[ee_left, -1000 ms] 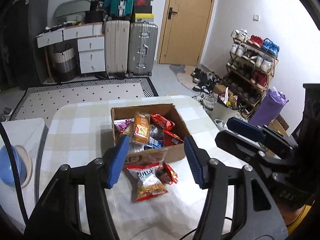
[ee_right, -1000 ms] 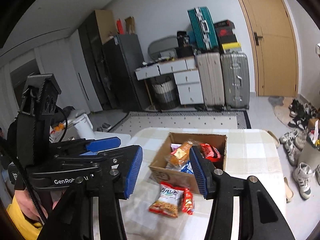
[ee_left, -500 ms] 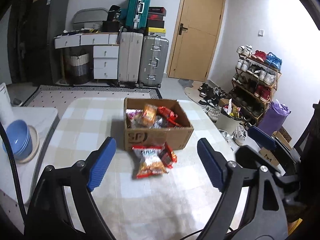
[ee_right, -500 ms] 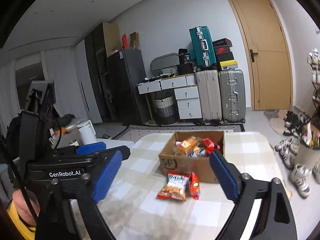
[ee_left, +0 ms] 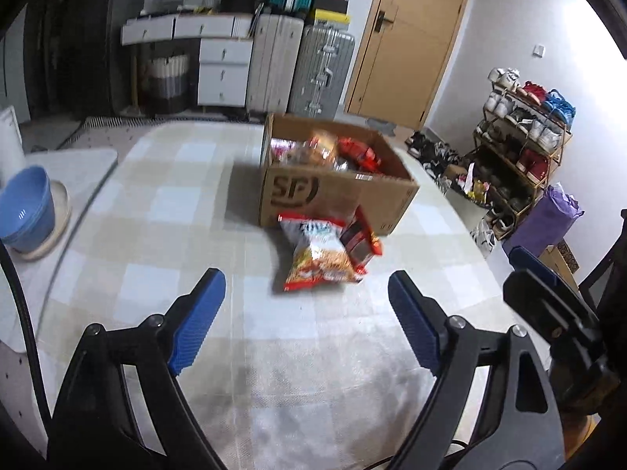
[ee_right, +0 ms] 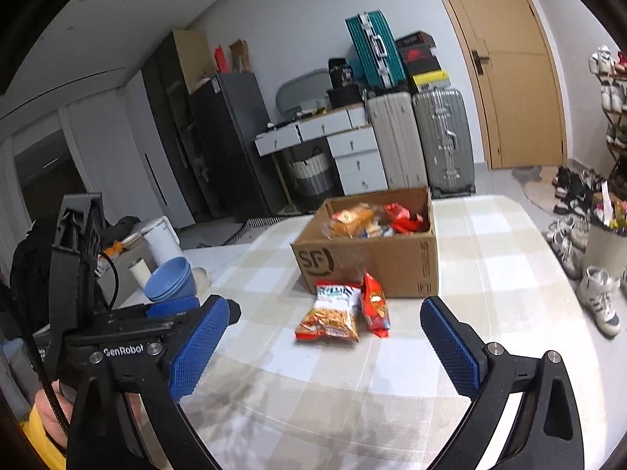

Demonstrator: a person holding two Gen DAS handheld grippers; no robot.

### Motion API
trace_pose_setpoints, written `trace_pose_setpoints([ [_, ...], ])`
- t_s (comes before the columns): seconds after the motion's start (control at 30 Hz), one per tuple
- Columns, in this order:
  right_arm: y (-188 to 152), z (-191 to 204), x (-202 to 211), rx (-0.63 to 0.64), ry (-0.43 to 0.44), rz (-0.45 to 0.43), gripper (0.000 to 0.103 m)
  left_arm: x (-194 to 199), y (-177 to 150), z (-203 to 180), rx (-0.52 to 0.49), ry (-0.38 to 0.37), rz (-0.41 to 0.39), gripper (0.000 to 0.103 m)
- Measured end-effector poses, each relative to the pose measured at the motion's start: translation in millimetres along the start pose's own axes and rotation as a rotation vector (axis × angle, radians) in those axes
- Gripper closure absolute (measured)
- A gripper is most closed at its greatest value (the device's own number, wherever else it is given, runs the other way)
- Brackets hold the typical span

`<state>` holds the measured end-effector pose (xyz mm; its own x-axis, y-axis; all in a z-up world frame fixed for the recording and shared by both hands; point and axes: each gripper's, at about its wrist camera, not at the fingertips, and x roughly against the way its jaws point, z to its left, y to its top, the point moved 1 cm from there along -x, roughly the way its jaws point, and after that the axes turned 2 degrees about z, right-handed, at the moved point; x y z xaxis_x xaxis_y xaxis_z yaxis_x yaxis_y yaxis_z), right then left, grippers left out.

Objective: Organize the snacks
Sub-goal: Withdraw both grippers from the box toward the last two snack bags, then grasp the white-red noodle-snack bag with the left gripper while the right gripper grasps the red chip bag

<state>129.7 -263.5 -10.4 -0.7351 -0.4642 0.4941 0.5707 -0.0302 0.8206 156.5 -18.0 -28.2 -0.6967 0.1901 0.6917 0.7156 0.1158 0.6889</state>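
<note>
A brown cardboard box (ee_left: pixel 298 192) marked SF stands on the checked tablecloth (ee_left: pixel 156 235) and holds several snack packs. It also shows in the right wrist view (ee_right: pixel 395 266). Two packs lie in front of it: a white and orange chip bag (ee_left: pixel 317 254) (ee_right: pixel 333 313) and a small red pack (ee_left: pixel 360 241) (ee_right: pixel 374 305). My left gripper (ee_left: pixel 305 321) is open and empty, well short of the packs. My right gripper (ee_right: pixel 325 348) is open and empty, also back from them.
Stacked blue bowls (ee_left: pixel 25 211) (ee_right: pixel 170 280) sit on a white side surface to the left. Suitcases (ee_left: pixel 298 66), drawers and a door stand behind the table. A shoe rack (ee_left: pixel 525 133) and shoes on the floor are to the right.
Both grippers have drawn back and down from the box and opened wider. The box and the two packs lie farther ahead and have not moved on the table.
</note>
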Motion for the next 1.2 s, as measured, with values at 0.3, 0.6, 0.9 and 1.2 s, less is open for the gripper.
trace_pose_setpoints([
  [0.3,-12.1,-22.0,-73.9,-0.013,-0.077,0.17,0.003,-69.4,-4.7,11.9,0.017,0.015,0.089,0.019],
  [0.6,0.2,-47.9,-135.4,-0.046,-0.075,0.219,0.009,-121.8,-1.9,37.8,0.078,0.052,0.149,0.019],
  [0.9,-1.9,-56.7,-189.6,-0.04,-0.067,0.302,0.039,-149.7,3.2,60.2,0.129,0.059,0.174,0.019],
  [1.2,-17.1,-74.5,-204.9,-0.091,-0.007,0.33,0.074,-167.0,8.3,62.9,0.12,0.076,0.194,0.019],
])
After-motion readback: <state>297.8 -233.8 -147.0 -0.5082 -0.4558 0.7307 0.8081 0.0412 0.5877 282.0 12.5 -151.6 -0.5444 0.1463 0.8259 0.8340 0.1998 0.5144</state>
